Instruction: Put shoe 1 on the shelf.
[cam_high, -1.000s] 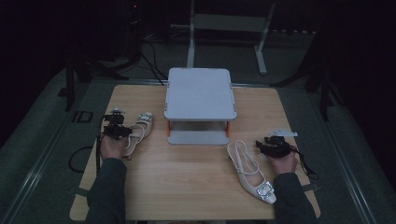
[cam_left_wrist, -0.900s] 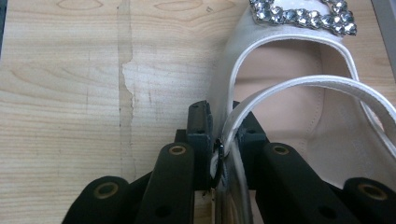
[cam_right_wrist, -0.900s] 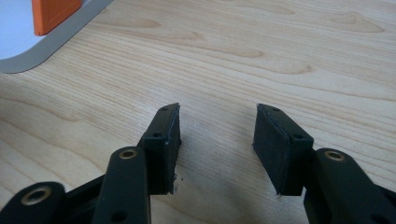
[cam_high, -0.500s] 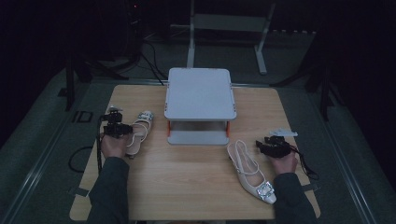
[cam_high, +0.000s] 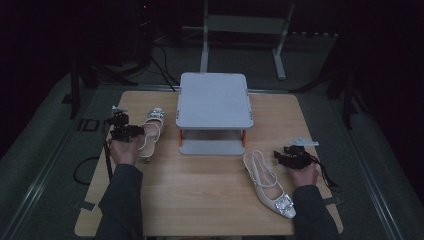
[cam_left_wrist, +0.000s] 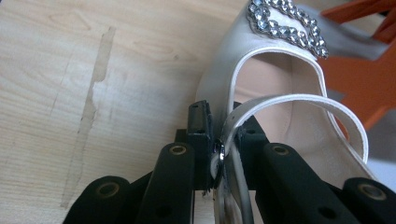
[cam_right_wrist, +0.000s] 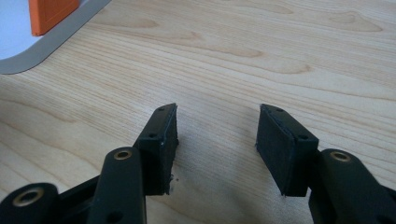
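Your equipment and dress, inspected.
You wear dark grey long sleeves (cam_high: 121, 200); your black two-jaw left gripper (cam_left_wrist: 218, 156) and right gripper (cam_right_wrist: 215, 142) show brass-ringed screw holes, flat rectangular pads, trailing black cables.

The right gripper (cam_right_wrist: 215, 144) points along a light wooden tabletop (cam_right_wrist: 261, 51). Its 2 black jaws rise from the bottom edge and stand apart, with bare wood grain visible in the gap between them. Each jaw ends in a flat rectangular pad; nothing is held. At the upper left corner, a grey base plate (cam_right_wrist: 56, 39) with a rounded edge lies on the tabletop, and an orange block (cam_right_wrist: 51, 11) stands on it.
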